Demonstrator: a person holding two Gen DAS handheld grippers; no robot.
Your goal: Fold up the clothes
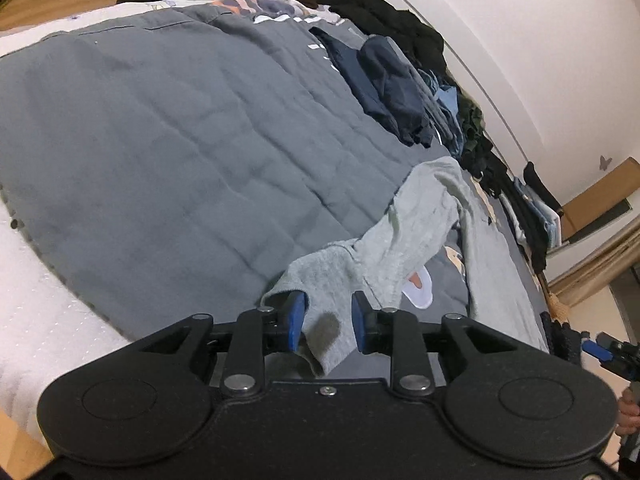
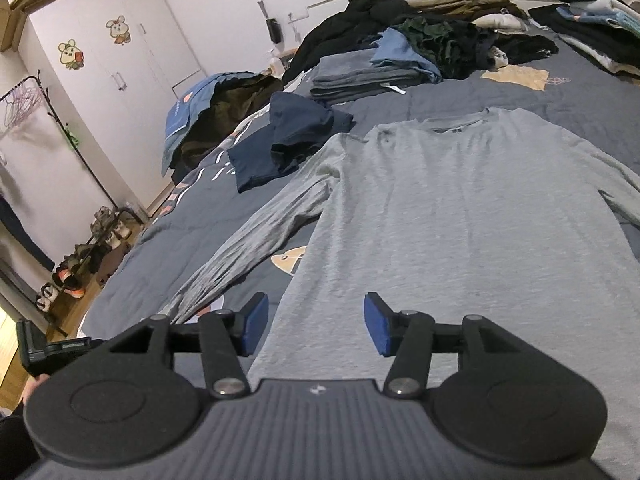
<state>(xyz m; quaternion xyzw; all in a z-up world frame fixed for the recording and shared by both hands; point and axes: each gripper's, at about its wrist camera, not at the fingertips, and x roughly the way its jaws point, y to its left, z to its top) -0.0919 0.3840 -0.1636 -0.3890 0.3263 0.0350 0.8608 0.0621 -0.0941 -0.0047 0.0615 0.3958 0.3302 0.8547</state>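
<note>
Shirt: light grey long-sleeved knit shirt [image 2: 460, 208] lies flat, front up, on the dark grey quilted bed cover [image 1: 180, 152].
Left gripper [image 1: 328, 326]: fingers clamped on the sleeve cuff.
Right gripper [image 2: 316, 322]: fingers apart over the hem.

Open bedspread [image 1: 168, 152]: lay bare left of the grey shirt [image 2: 460, 216].
Obstacles: navy clothes [image 2: 288, 140] and dark piles [image 2: 440, 40] (far edge).

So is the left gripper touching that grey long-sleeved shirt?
Touching: in the left wrist view the left gripper has the light grey long-sleeved shirt's sleeve cuff between its jaws.
</note>
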